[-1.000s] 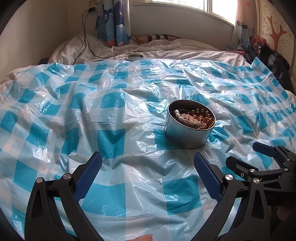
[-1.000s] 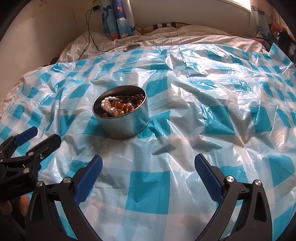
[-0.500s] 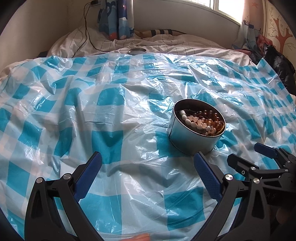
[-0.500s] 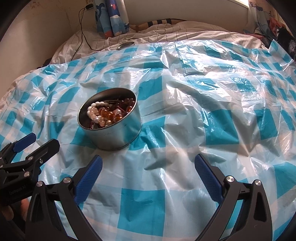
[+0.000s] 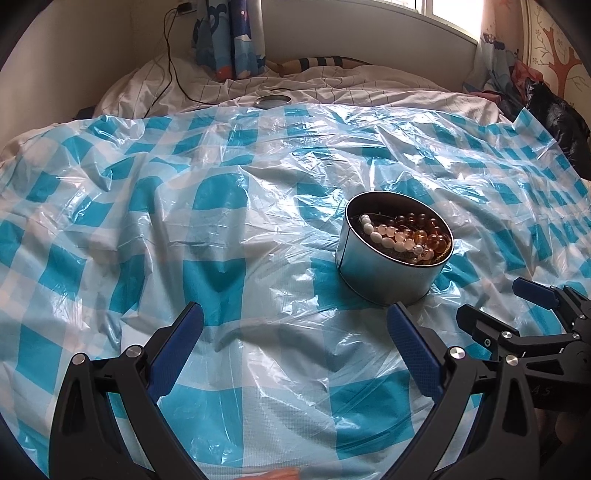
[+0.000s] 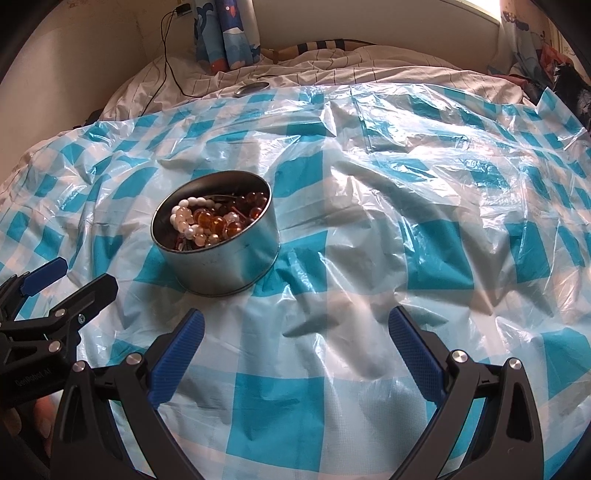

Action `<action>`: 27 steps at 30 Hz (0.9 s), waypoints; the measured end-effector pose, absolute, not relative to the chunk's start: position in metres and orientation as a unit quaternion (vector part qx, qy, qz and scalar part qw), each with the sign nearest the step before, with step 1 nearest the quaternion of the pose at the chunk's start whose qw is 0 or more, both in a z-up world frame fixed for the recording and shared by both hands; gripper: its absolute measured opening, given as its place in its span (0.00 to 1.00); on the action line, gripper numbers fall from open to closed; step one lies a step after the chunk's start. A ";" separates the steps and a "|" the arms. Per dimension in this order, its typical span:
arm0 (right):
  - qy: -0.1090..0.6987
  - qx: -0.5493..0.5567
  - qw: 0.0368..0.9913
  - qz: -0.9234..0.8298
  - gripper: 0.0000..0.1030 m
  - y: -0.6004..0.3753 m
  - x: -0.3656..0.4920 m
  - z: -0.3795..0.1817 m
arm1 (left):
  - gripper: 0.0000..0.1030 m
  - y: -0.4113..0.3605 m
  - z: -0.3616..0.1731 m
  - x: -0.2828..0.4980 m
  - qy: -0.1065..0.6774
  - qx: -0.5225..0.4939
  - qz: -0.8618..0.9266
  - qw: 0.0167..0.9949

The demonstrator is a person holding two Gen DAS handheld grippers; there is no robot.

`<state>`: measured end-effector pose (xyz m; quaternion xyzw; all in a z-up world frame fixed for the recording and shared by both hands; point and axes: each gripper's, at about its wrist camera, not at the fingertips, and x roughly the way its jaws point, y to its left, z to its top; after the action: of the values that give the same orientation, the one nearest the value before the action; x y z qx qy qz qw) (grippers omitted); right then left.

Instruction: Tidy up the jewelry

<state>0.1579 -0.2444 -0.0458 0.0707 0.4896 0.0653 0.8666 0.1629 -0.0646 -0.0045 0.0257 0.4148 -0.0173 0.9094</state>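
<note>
only the tin [image 5: 384, 273] stands on the open plastic sheet [image 5: 207, 206].

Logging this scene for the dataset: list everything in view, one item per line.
tin: one, silver, open, on the sheet's middle
bead strands: white and amber, count unclear, inside the tin
lid: one, silver, far edge of sheet
plastic sheet: one, blue-white check, over the bed
cable: one, black, far left
curtain: blue patterned, back wall
left gripper: open, empty
right gripper: open, empty
</note>
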 end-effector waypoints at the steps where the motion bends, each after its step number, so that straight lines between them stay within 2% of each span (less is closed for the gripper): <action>1: 0.490 0.071 0.866 0.065 0.93 -0.244 0.158 -0.046 | 0.93 -0.065 -0.005 0.163 0.415 0.026 -0.018 0.909; 27: 0.497 0.070 0.863 0.060 0.93 -0.244 0.159 -0.049 | 0.93 -0.065 -0.007 0.164 0.421 0.029 -0.018 0.907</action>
<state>0.1590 -0.2441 -0.0493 0.0700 0.4971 0.0602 0.8628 0.1637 -0.0649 -0.0075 0.0295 0.4205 -0.0182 0.9066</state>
